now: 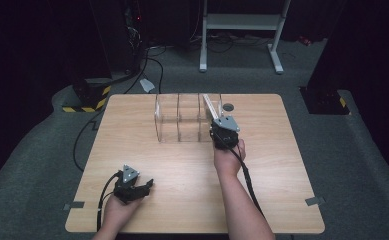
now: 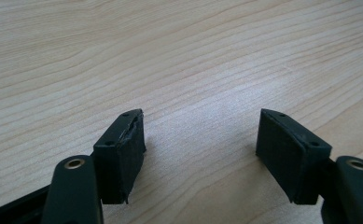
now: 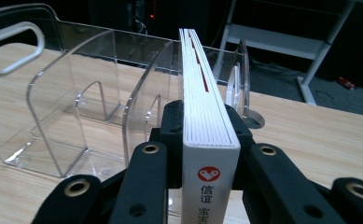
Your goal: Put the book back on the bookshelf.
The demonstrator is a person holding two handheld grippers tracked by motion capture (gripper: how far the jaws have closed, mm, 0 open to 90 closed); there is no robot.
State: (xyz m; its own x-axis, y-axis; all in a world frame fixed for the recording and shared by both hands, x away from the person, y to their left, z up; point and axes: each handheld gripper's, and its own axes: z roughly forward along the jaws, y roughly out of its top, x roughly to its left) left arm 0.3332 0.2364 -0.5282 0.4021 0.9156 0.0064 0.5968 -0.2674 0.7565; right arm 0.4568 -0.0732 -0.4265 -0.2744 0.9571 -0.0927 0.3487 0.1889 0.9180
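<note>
A white book (image 3: 202, 93) with a red logo on its spine stands on edge between the pads of my right gripper (image 3: 207, 126), which is shut on it. In the high view the right gripper (image 1: 215, 125) is at the front of a clear acrylic rack (image 1: 179, 120). The book (image 1: 210, 104) reaches into the rack's rightmost compartment, between a divider and the end wall. The rack (image 3: 58, 93) has several open compartments with nothing in them. My left gripper (image 1: 144, 186) lies at the table's front left, open, with bare wood between its pads (image 2: 123, 149).
The wooden table (image 1: 262, 165) has a round cable hole (image 1: 228, 106) just right of the rack. Grey tape marks its front corners (image 1: 314, 201). Behind the table stand a white metal frame (image 1: 242, 22), floor cables and a yellow-black striped base (image 1: 89, 97).
</note>
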